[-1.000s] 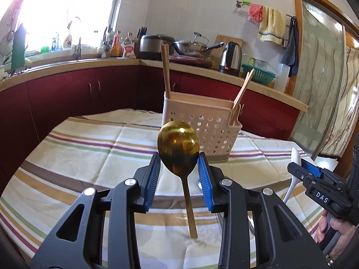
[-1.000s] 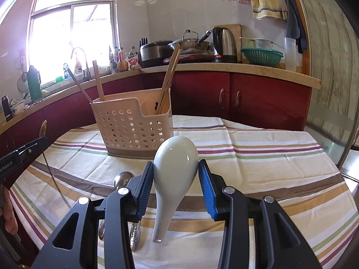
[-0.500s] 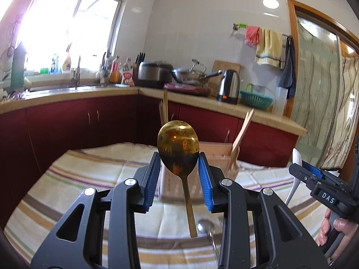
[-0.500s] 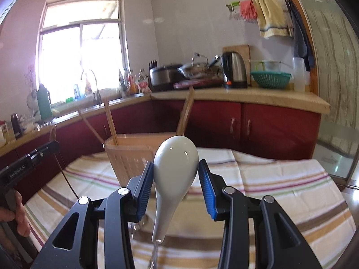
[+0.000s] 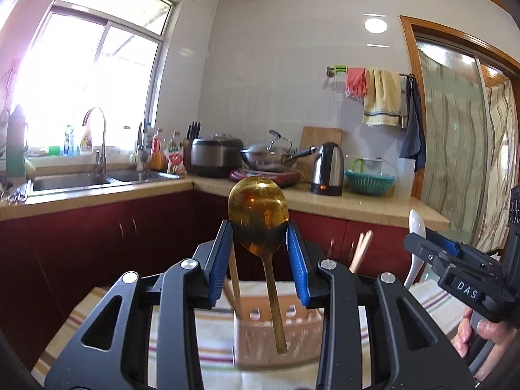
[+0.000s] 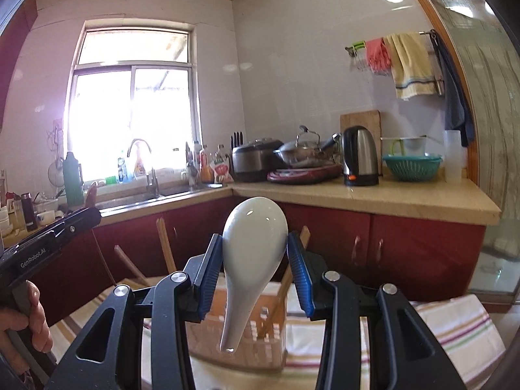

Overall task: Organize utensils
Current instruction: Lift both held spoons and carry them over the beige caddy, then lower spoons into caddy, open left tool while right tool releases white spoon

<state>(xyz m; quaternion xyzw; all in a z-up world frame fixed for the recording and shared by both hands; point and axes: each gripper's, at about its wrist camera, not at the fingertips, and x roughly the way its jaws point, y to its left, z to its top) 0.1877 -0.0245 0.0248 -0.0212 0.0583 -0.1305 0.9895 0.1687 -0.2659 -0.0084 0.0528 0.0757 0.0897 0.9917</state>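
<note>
My left gripper (image 5: 259, 232) is shut on a gold metal spoon (image 5: 258, 209), bowl up, handle hanging down above the beige perforated utensil basket (image 5: 256, 334). My right gripper (image 6: 255, 243) is shut on a white ceramic spoon (image 6: 252, 243), bowl up, handle hanging down over the same basket (image 6: 247, 334). Wooden chopsticks (image 6: 165, 250) stand in the basket. The right gripper with its white spoon (image 5: 414, 243) shows at the right of the left wrist view. The left gripper (image 6: 52, 240) shows at the left of the right wrist view.
The basket stands on a table with a striped cloth (image 6: 448, 331). Behind it runs a red-fronted kitchen counter (image 5: 357, 201) with a kettle (image 5: 328, 169), wok, rice cooker and sink (image 5: 74, 178). A glass door (image 5: 455, 149) is at the right.
Both grippers have risen with their spoons and moved in toward the basket, which now sits low and close beneath the hanging handles. Both stay shut.
</note>
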